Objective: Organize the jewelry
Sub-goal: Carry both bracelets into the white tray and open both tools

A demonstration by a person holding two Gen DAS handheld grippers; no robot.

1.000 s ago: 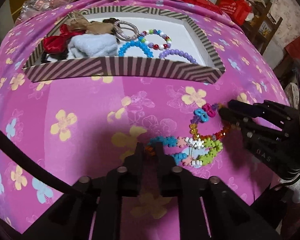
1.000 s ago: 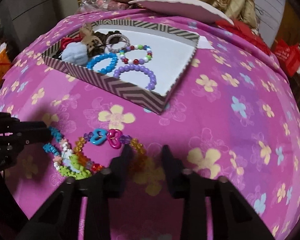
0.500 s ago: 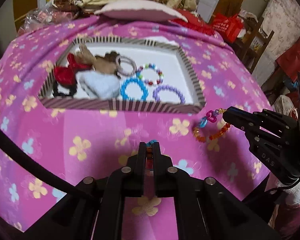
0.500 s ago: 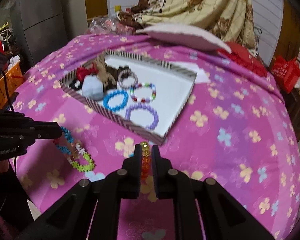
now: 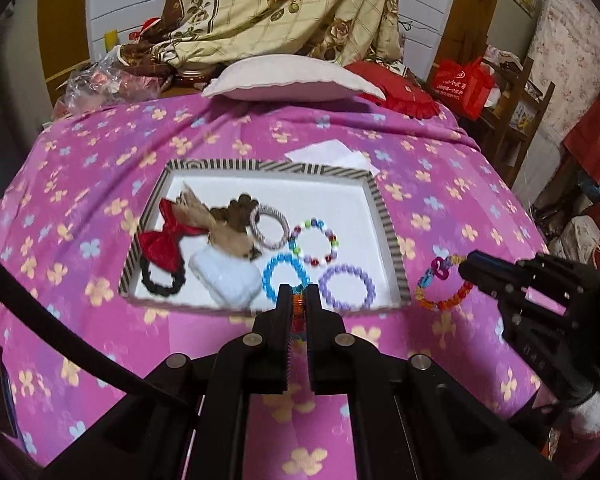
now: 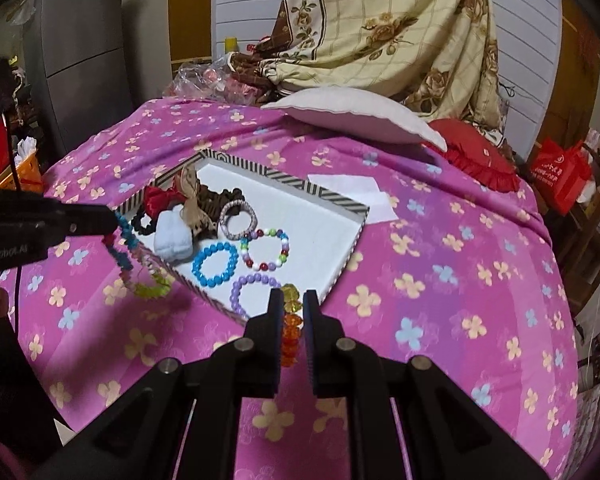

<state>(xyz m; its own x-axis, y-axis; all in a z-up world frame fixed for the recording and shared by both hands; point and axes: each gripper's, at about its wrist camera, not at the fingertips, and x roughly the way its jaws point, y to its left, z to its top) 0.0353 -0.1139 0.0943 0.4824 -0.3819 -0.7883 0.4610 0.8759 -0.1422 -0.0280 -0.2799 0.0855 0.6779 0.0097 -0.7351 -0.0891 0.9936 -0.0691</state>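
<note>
Dangling from two clamped claws, left claw (image 5: pixel 298 307) and right claw (image 6: pixel 292 312): two bracelets, flower-bead bracelet (image 6: pixel 129 258) and amber-bead bracelet (image 5: pixel 440 282).

White lettering on the side of the left tongs (image 6: pixel 114 218), cut off at the picture's left edge, reads "enRobot.AI", while the gold print on the red bag (image 5: pixel 462 88) and the faint marks on the right tongs (image 5: pixel 466 270) are too small or blurred to read.
</note>
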